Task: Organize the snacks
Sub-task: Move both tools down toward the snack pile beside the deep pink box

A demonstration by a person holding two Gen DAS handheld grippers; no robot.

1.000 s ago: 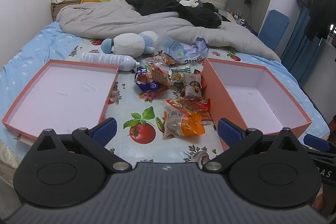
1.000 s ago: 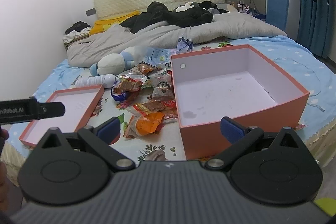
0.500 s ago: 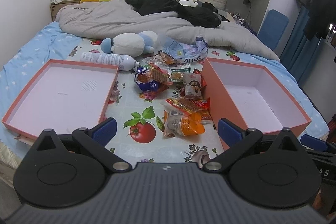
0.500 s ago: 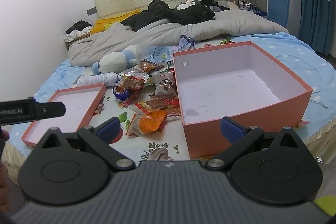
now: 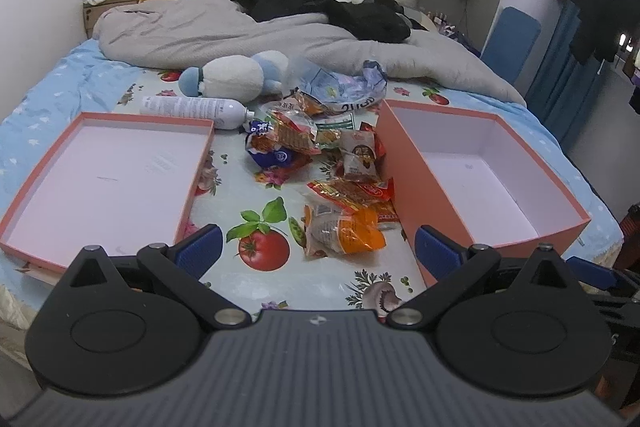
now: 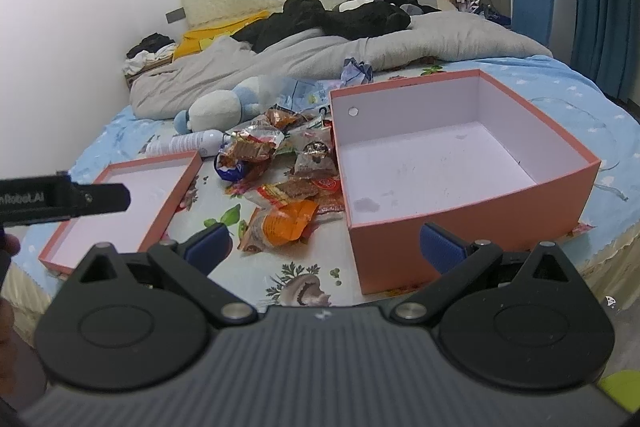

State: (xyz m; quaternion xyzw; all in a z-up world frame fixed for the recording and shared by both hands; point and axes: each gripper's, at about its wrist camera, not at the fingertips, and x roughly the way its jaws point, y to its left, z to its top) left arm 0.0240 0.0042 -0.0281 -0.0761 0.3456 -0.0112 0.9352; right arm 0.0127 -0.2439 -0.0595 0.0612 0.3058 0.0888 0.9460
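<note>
1. The left hand-held gripper point(image 5: 318, 247) hangs above the near edge of the bed point(image 5: 52, 95), its blue fingertips point(image 5: 200, 247) spread wide with nothing between them.
2. The right hand-held gripper point(image 6: 326, 247) is likewise spread apart and empty, held low in front of the deep pink box point(image 6: 472, 211).
3. The snack packets point(image 5: 320, 155) lie in a loose heap on the fruit-print cloth point(image 5: 264, 247), between the shallow pink lid point(image 5: 100, 179) on the left and the deep pink box point(image 5: 500, 187) on the right (both white inside and holding nothing).
4. Nearest the grippers is an orange packet point(image 5: 344, 227), lying flat just beside the box's near-left corner; a red-and-orange packet point(image 5: 352, 193) overlaps its far edge.
5. Further back, a blue wrapper point(image 5: 276, 157) sits under a brown-and-red packet point(image 5: 296, 139), and one packet point(image 5: 358, 159) leans close to the box wall.
6. A white bottle point(image 5: 192, 107) lies on its side behind the lid, with a blue-and-white plush toy point(image 5: 232, 75) just beyond it.
7. A grey duvet point(image 5: 240, 31) with dark clothes on it is bunched up toward the headboard.
</note>
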